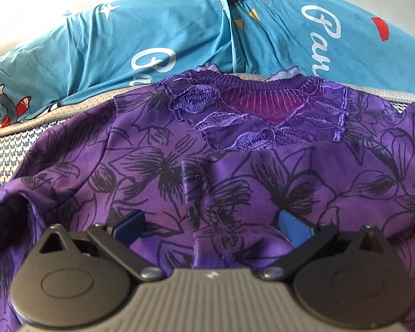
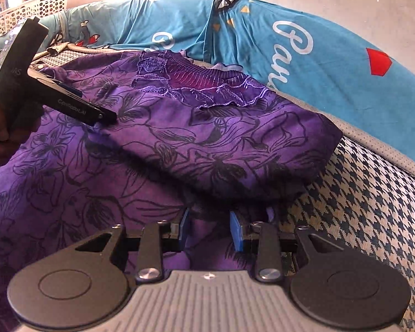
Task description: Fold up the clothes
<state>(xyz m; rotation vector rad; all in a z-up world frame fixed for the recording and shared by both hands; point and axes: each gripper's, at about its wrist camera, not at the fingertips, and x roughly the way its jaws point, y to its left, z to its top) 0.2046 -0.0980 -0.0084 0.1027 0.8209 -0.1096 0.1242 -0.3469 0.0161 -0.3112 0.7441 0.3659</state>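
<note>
A purple top (image 1: 157, 166) with black flower outlines and a lace neckline (image 1: 251, 116) lies spread on a houndstooth surface. My left gripper (image 1: 213, 221) stands over its middle, blue pads (image 1: 134, 221) wide apart, a raised seam fold of cloth between them without being pressed. In the right wrist view the same top (image 2: 213, 138) is folded over on itself, and the left gripper (image 2: 105, 117) touches it from the left. My right gripper (image 2: 210, 231) sits at the near right edge of the top, its blue pads (image 2: 236, 232) closed on a bunch of purple cloth.
A blue printed sheet (image 1: 179, 36) with white lettering lies behind the top. The houndstooth surface (image 2: 359, 207) shows bare to the right. A white perforated basket (image 2: 33, 5) stands at the far left. A person's hand (image 2: 0, 138) holds the left gripper.
</note>
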